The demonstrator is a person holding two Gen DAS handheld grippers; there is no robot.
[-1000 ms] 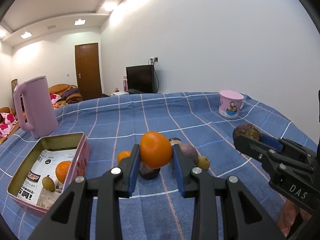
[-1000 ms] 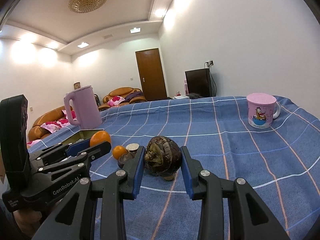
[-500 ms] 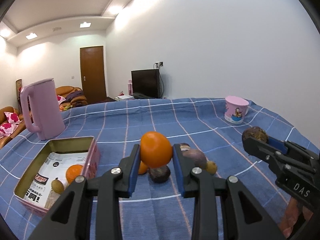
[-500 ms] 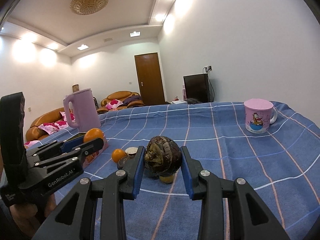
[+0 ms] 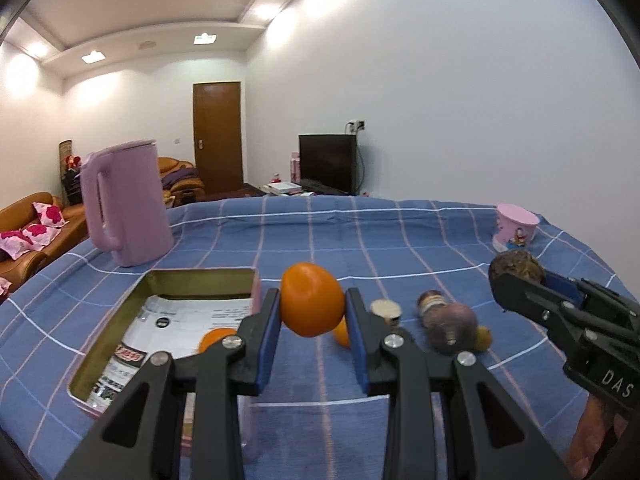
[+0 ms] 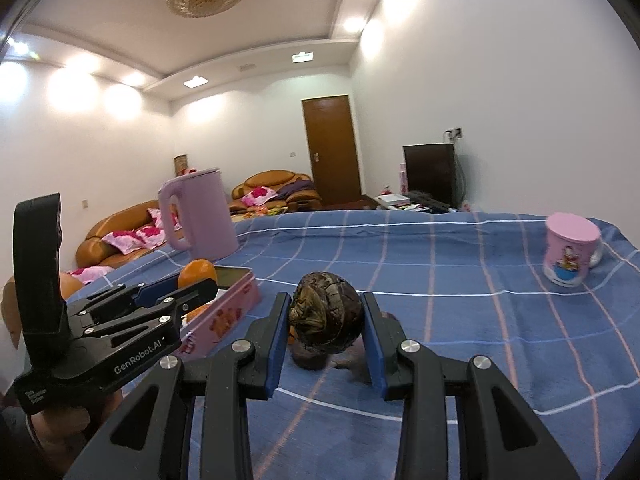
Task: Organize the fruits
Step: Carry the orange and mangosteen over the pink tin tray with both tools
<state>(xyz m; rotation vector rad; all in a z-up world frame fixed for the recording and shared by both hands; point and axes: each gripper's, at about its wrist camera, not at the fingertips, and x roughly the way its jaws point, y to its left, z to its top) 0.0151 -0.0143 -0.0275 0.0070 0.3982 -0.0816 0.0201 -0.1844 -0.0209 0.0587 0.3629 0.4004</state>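
The left gripper [image 5: 312,312] is squeezing a big orange [image 5: 312,299] between its jaws. The orange is up in the air, just past the right wall of the pink tin box [image 5: 200,276]. The right gripper [image 6: 326,326] is squeezing a dark, bumpy, round fruit [image 6: 326,322] between its jaws, and that fruit is up off the blue cloth too.

In the left wrist view, the tin box is sitting open on the desk [image 5: 360,240], to the left of the held orange. A printed paper [image 5: 176,328] is lying in the bottom of the box. A smaller orange [image 5: 216,338] is lying in the box, partly hiding behind the left jaw. Another little orange fruit [image 5: 341,334] is peeking out on the cloth behind the right jaw. Right of it, a small round fruit with a pale flat top [image 5: 386,310] is sitting on the cloth. Next to that, a purple fruit [image 5: 450,326] is lying, and a small yellow-green fruit [image 5: 483,338] is touching its right side.

A tall pink jug [image 5: 128,204] is standing behind the box. A pink mug [image 6: 570,256] with a cartoon on it is standing far off, near the right edge of the desk. A black TV [image 5: 328,164] is standing by the wall past the desk, and a brown sofa [image 6: 120,236] with pink cushions is over on the left.
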